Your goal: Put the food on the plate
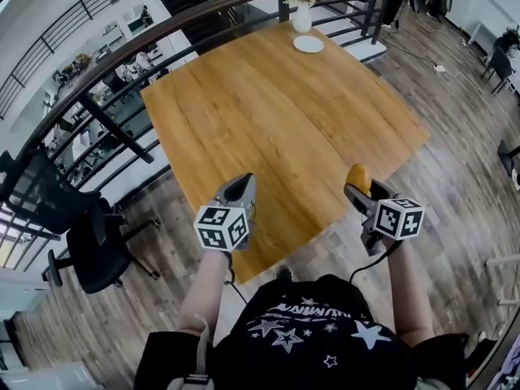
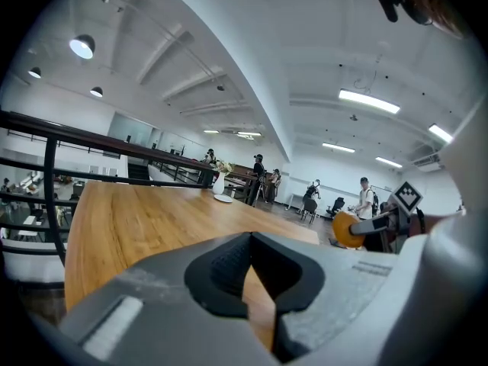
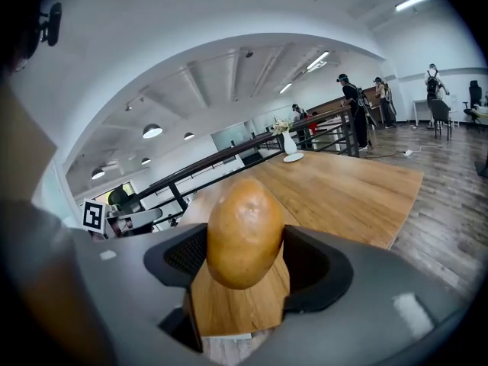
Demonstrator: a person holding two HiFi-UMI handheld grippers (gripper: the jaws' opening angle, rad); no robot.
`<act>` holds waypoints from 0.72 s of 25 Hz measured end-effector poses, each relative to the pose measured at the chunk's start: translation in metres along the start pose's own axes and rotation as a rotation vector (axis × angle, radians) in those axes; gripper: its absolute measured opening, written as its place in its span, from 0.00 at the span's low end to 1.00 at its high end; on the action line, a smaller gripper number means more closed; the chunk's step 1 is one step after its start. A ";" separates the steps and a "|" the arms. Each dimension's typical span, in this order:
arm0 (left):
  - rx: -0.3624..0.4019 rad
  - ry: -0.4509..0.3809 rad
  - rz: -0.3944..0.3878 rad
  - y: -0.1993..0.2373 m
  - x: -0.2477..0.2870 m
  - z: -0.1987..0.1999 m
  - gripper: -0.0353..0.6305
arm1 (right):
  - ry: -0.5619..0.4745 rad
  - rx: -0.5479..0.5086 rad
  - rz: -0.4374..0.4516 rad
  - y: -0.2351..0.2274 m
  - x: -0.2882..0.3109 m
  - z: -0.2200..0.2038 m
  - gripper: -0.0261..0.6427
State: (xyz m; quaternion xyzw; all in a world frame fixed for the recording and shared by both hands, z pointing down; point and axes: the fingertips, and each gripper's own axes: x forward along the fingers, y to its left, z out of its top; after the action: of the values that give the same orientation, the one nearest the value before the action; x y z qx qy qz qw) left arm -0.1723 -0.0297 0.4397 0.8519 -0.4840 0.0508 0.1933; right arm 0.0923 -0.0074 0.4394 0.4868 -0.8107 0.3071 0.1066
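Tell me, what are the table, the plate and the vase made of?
Table: looks like wood, honey-coloured and smooth with a soft sheen; grain lines run along it.
Plate: plain white, probably ceramic, though plastic is possible.
Vase: white too, likely ceramic; it is too small to be sure.

Open-plan office on a mezzanine lvl: a dark metal railing [image 1: 97, 63] runs past the big wooden surface [image 1: 276, 112], w/ desks [image 1: 114, 35] visible on the storey below. Black swivel chair [image 1: 89, 242], wood-plank floor [image 1: 455, 96], ceiling strip lights [image 2: 368, 101] & round downlights [image 2: 82, 46]. People [image 2: 364, 197] stand about in the bkgd near more chairs.
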 end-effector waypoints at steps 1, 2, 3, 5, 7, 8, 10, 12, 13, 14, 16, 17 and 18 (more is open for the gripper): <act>0.001 -0.004 -0.001 0.002 0.004 0.004 0.06 | -0.004 -0.003 0.000 -0.002 0.001 0.006 0.51; -0.002 -0.006 -0.002 0.002 0.008 0.008 0.06 | -0.007 -0.003 0.001 -0.004 0.002 0.013 0.50; -0.007 -0.006 -0.004 0.001 0.013 0.013 0.06 | -0.009 -0.002 0.002 -0.007 0.001 0.021 0.51; -0.017 0.000 -0.008 -0.006 0.025 0.026 0.06 | -0.016 0.003 0.005 -0.017 -0.004 0.042 0.51; -0.016 0.004 0.001 -0.016 0.039 0.041 0.06 | -0.030 0.009 0.008 -0.033 -0.010 0.067 0.51; -0.012 0.005 0.008 -0.022 0.045 0.047 0.06 | -0.033 0.012 0.009 -0.042 -0.011 0.075 0.51; 0.002 0.004 0.021 -0.030 0.056 0.054 0.06 | -0.026 0.015 0.010 -0.062 -0.008 0.082 0.50; 0.023 -0.001 0.039 -0.034 0.070 0.061 0.06 | -0.014 0.002 0.021 -0.082 0.004 0.091 0.51; 0.032 -0.005 0.053 -0.033 0.078 0.065 0.06 | -0.011 -0.004 0.033 -0.091 0.013 0.096 0.51; 0.036 -0.009 0.068 -0.030 0.087 0.068 0.06 | -0.011 -0.009 0.047 -0.099 0.022 0.102 0.51; 0.032 -0.021 0.101 -0.026 0.104 0.071 0.06 | -0.017 -0.013 0.069 -0.116 0.040 0.115 0.50; 0.027 -0.028 0.117 -0.026 0.113 0.073 0.06 | -0.018 -0.015 0.078 -0.126 0.048 0.123 0.51; 0.023 -0.034 0.134 -0.026 0.123 0.075 0.06 | -0.016 -0.017 0.087 -0.136 0.056 0.130 0.51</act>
State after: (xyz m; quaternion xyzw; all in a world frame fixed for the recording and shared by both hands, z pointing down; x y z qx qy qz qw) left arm -0.0932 -0.1450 0.3966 0.8206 -0.5424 0.0548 0.1713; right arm 0.1963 -0.1722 0.4168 0.4527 -0.8345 0.3007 0.0910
